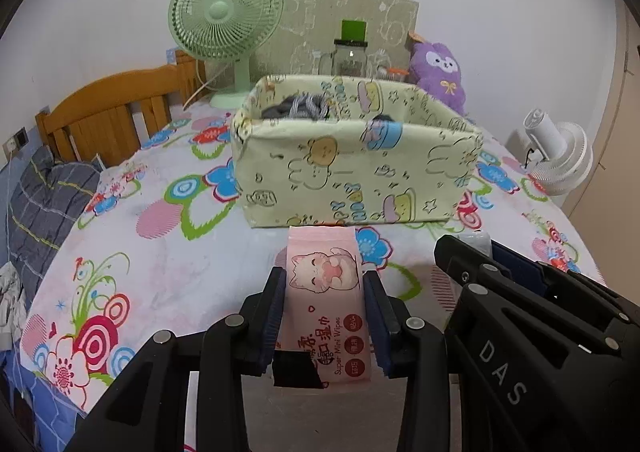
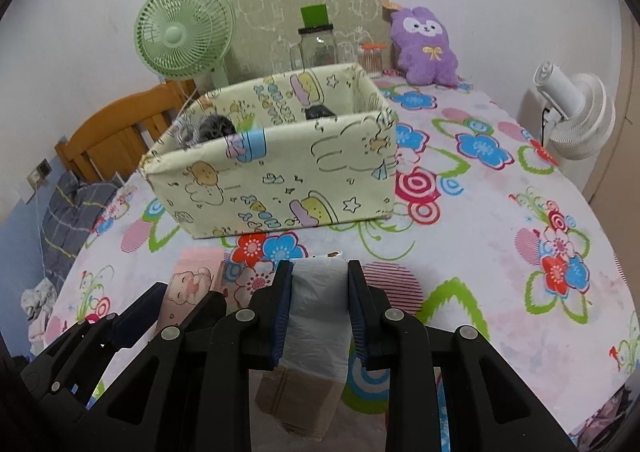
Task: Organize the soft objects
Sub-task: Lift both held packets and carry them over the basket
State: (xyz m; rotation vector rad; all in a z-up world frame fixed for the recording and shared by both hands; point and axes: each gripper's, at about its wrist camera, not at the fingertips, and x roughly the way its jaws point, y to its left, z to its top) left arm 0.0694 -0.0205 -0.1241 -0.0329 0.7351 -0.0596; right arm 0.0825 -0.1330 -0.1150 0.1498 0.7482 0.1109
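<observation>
My left gripper [image 1: 325,276] is shut on a pink pack of mini wipes [image 1: 326,292] with a cat drawing, held just above the flowered tablecloth. Beside it on the right, my right gripper [image 2: 319,272] is shut on a grey-white roll of plastic bags [image 2: 318,316]; a brown paper band wraps the roll's near end. Both point at a pale yellow fabric storage box [image 1: 356,168] printed with cartoons, a short way ahead. Dark grey knitted items [image 2: 216,128] lie inside it. In the right wrist view the wipes pack [image 2: 192,284] and the left gripper show at lower left.
A green desk fan [image 1: 224,16], a glass jar [image 1: 350,58], a cardboard sheet and a purple plush toy [image 1: 438,72] stand behind the box. A white fan [image 1: 560,156] sits off the right edge. A wooden chair [image 1: 108,112] and a grey checked cloth are at the left.
</observation>
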